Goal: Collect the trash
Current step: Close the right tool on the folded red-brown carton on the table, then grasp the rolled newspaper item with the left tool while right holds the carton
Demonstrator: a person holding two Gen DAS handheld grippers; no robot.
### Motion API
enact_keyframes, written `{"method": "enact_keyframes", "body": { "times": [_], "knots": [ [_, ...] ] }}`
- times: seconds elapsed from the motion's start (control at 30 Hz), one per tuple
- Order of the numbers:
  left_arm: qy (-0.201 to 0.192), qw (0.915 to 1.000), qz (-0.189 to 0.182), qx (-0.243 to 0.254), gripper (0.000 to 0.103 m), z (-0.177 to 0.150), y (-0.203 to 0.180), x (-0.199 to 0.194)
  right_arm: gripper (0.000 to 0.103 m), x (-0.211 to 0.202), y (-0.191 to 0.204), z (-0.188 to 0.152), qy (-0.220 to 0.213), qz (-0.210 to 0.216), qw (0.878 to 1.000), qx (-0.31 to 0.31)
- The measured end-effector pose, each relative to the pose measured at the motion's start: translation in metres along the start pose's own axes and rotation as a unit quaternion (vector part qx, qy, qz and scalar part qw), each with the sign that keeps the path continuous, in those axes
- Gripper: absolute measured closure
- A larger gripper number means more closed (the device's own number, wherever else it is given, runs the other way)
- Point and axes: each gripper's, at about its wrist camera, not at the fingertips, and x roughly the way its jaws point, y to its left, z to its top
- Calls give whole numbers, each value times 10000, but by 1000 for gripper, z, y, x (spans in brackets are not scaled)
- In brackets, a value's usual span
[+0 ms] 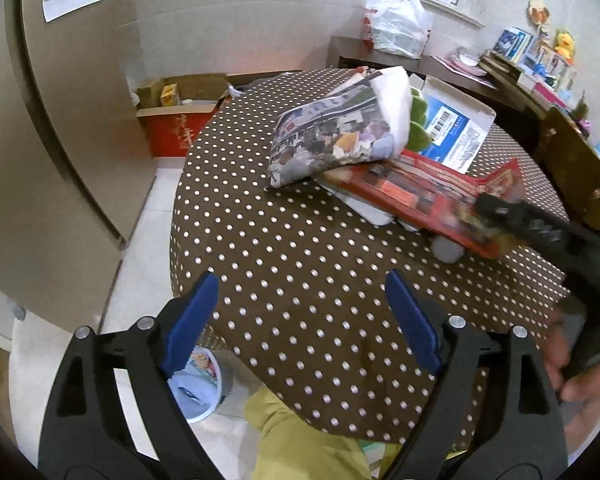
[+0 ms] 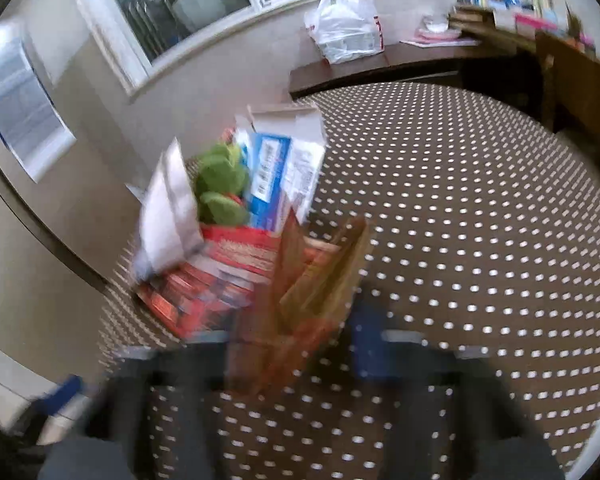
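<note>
A pile of trash lies on the brown polka-dot table point(image 1: 300, 240): a folded newspaper point(image 1: 332, 136), a green crumpled lump point(image 1: 418, 128), a blue-and-white flattened box point(image 1: 452, 124) and a long red wrapper point(image 1: 420, 188). My left gripper point(image 1: 300, 278) hangs open over the table's near edge, with nothing between its blue pads. From the right, my right gripper point(image 1: 490, 206) is shut on the red wrapper's near end. The right wrist view is blurred. In it the wrapper point(image 2: 316, 276) stands up between the fingers of the right gripper point(image 2: 300, 344).
A small bin point(image 1: 204, 384) with rubbish stands on the floor below the table edge, beside a person's yellow-green trouser leg point(image 1: 300, 440). Cardboard boxes point(image 1: 180, 112) sit by the wall. A white plastic bag point(image 1: 400, 24) lies on the sideboard, and a wooden chair point(image 1: 572, 168) is at the right.
</note>
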Motion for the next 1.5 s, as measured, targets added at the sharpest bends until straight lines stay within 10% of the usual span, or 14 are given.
{"method": "enact_keyframes", "body": {
  "times": [0.6,0.97,1.23,1.5],
  "knots": [
    [-531,9980,-326,126,16,33,-29,20,92,-94,-82,36,-1223,-515,9897,539],
    [-736,9864,-910,-1153,16,41,-17,46,92,-83,-96,52,-1054,-589,9916,462],
    [-773,9291,-1795,-3139,16,39,13,73,92,-87,-90,90,-1325,-653,9886,303],
    [-683,9129,-1739,-3628,18,52,21,95,92,-102,-63,129,-1816,-573,9817,-90]
  ]
}}
